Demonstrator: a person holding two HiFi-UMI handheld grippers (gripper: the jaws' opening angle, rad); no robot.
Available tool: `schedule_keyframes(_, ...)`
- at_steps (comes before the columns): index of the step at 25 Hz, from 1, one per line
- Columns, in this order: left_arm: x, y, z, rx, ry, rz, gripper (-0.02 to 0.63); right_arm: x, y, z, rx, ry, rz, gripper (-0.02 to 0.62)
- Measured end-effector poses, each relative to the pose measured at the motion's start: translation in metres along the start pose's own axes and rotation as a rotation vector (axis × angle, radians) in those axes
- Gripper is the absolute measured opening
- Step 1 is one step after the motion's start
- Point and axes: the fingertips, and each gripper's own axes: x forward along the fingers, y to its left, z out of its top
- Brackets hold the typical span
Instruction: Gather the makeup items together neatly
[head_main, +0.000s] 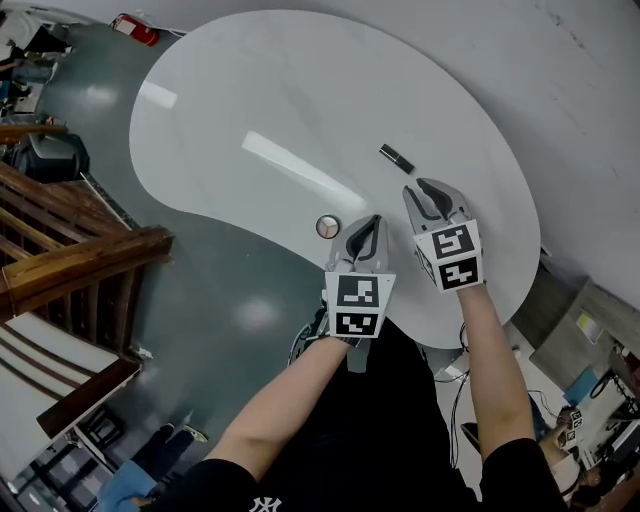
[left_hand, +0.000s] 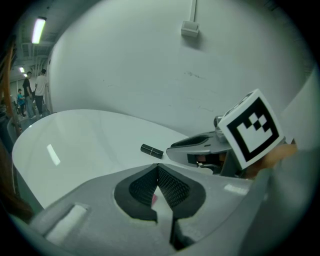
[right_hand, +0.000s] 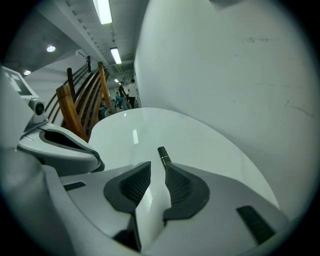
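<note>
Over the table's (head_main: 300, 90) near edge, my right gripper (head_main: 428, 192) gapes moderately, empty, dark tube (head_main: 396, 158) just beyond its tips; my left gripper (head_main: 372, 222) is pinched closed.

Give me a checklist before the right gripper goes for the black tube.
1. Right gripper open: ok, jaws apart.
2. Nothing between its jaws: ok, only the table shows there.
3. Tube lined up: ok, it lies just ahead of the gap in the right gripper view.
4. Left gripper out of the way: ok, shut, beside the right one and short of the tube.
5. Items gathered: not ok, the tube and the round case lie apart.
6. Round case away from the edge: not ok, it sits close to the table's near edge.
</note>
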Motion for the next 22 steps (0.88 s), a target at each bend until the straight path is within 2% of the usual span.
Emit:
schedule_keyframes(11, 0.007, 0.012, 0.001, -0.015, 0.013, 0.028, 0.009, 0.042, -0.015, -0.009, -0.06, 0.081, -0.013, 0.133)
schedule_keyframes(22, 0.004, 0.026, 0.0, -0.032, 0.018, 0.064, 0.009, 0.064, -0.014, -0.009, -0.16, 0.163, -0.012, 0.122)
